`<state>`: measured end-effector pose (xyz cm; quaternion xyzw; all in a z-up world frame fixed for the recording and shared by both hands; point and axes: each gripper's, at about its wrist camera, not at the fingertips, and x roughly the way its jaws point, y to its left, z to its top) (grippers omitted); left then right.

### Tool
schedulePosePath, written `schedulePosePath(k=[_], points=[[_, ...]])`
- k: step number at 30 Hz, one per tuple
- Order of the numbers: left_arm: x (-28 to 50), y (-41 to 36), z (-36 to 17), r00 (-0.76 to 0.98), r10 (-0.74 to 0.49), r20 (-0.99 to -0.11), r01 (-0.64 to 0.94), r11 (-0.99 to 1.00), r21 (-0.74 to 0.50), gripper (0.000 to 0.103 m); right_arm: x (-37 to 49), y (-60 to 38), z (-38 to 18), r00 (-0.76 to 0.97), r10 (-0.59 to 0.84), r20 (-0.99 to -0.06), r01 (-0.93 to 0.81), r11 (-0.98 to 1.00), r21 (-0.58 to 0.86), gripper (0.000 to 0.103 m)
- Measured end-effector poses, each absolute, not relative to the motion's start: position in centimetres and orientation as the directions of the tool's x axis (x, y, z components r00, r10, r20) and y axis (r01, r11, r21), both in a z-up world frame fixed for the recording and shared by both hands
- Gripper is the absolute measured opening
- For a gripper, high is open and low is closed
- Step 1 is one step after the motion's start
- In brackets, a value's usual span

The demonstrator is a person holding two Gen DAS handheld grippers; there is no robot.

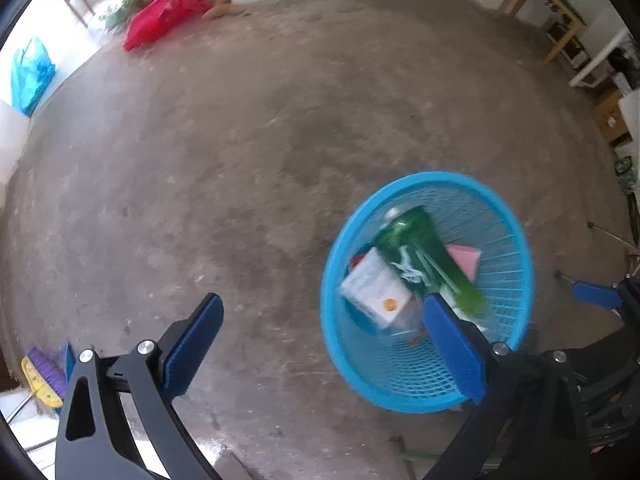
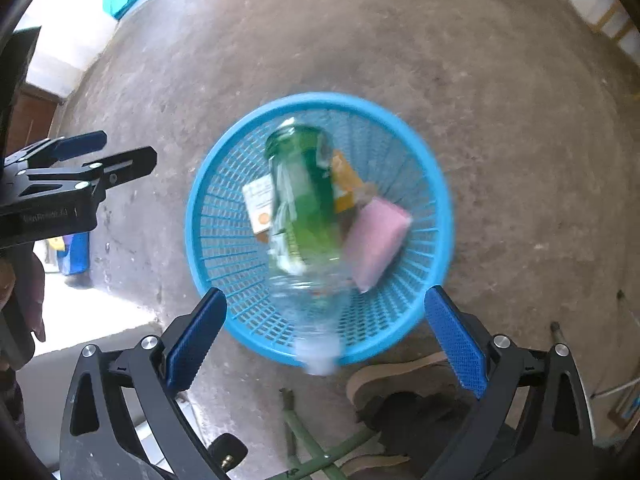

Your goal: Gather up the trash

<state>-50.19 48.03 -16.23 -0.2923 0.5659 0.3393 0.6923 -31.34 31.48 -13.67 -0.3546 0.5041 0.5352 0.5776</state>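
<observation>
**Presently: one blue basket, four to five items inside, both grippers released**

One blue plastic basket (image 2: 434,208) is standing on the concrete floor (image 1: 240,152), its slatted wall and round rim showing in both wrist views. The trash is lying inside it, as follows.

- One green bottle (image 2: 308,196) is lying lengthwise across the middle, resting on top of the other items.
- One white carton (image 1: 374,286) with an orange mark is lying beside the bottle, partly under it.
- One pink pad (image 2: 374,240) is leaning on the other side of the bottle, near the basket wall.
- One orange packet (image 2: 346,184) is showing between the bottle and the pink pad, mostly covered.
- One clear plastic bottle (image 2: 316,320) is appearing blurred over the near rim in the right wrist view; whether it is touching the basket cannot be told.

Grippers, two counted. The left gripper (image 1: 322,344) is hanging spread wide with nothing between its blue pads, one finger crossing in front of the basket's near side. The right gripper (image 2: 326,340) is likewise spread wide above the basket, gripping nothing, with the blurred clear bottle lying between its fingers without touching either pad.

Elsewhere on the floor: one red bag (image 1: 160,16) and one blue bag (image 1: 30,72) are sitting well apart from the basket at the far edge, and one broom head (image 1: 42,376) with purple bristles is lying near the left gripper.
</observation>
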Motion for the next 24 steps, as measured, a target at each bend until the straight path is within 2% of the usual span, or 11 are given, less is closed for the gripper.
schedulePosePath(k=[7,10,15,17,24], points=[[-47.9,43.9,-15.4,0.137,0.200,-0.970,-0.793,0.609,0.014,0.098,-29.0,25.2,-11.7,0.035,0.339,-0.940,-0.936,0.340,0.088,0.095],[-46.9,42.0,-16.0,0.099,0.241,-0.965,-0.799,0.598,0.067,0.098,-28.8,23.3,-11.0,0.114,0.360,-0.926,-0.924,0.381,0.034,0.095],[-46.2,39.6,-17.4,0.086,0.231,-0.969,-0.827,0.560,0.060,0.098,-29.3,22.6,-10.3,0.192,0.393,-0.899,-0.925,0.378,-0.032,0.095],[-45.8,38.7,-17.8,0.045,0.251,-0.967,-0.815,0.569,0.110,0.098,-29.4,22.3,-9.9,0.207,0.405,-0.891,-0.927,0.372,-0.046,0.095],[-45.2,37.4,-17.6,0.009,0.289,-0.957,-0.803,0.572,0.165,0.098,-29.3,21.8,-9.8,0.200,0.415,-0.887,-0.930,0.366,-0.038,0.095]])
